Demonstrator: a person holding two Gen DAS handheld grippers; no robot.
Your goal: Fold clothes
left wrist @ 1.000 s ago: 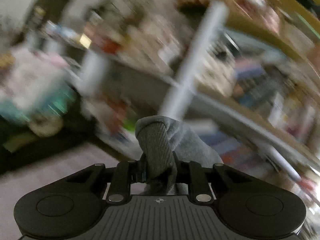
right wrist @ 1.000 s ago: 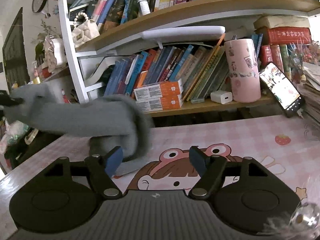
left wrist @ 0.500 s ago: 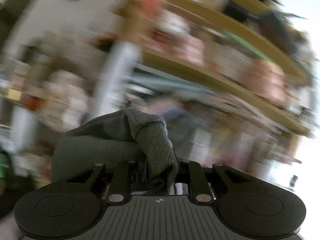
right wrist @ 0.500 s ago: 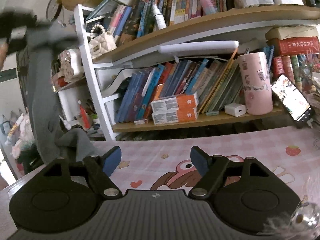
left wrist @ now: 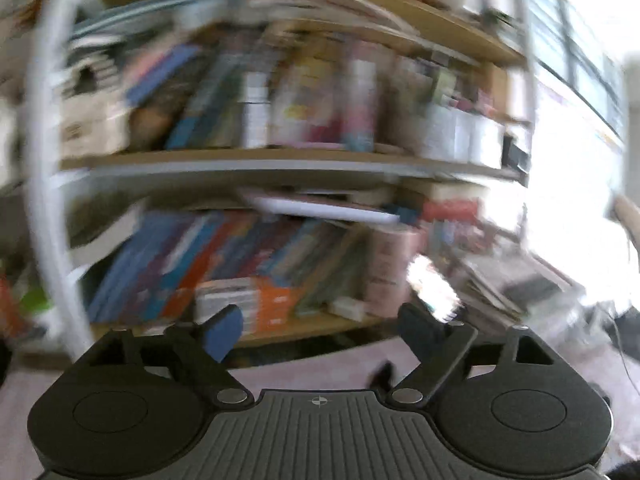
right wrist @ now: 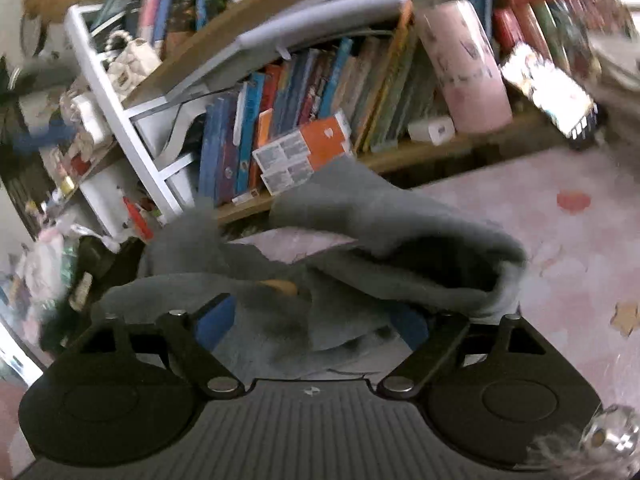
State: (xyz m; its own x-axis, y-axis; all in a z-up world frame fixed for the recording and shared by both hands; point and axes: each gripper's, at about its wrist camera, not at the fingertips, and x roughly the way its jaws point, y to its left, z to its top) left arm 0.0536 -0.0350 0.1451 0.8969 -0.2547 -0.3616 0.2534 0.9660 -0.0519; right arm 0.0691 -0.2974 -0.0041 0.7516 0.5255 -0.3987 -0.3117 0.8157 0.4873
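A grey knit garment (right wrist: 384,240) lies rumpled on the pink patterned table (right wrist: 580,248), bunched in loose folds right in front of my right gripper (right wrist: 312,320). That gripper is open, its blue-padded fingers spread on either side of the cloth, which drapes over and between them. My left gripper (left wrist: 320,328) is open too, with nothing between its fingers; it points at the bookshelf above the table edge. The left wrist view is blurred by motion and shows no garment.
A bookshelf (right wrist: 288,112) packed with books stands behind the table, with orange boxes (right wrist: 304,152), a pink cylinder (right wrist: 464,64) and a lit phone (right wrist: 548,96) on its low shelf. Clutter fills the floor area at the left (right wrist: 48,264).
My left gripper has let go of the grey garment and opened, swinging right toward the shelf. The garment has dropped from the air onto the table in front of the right gripper.
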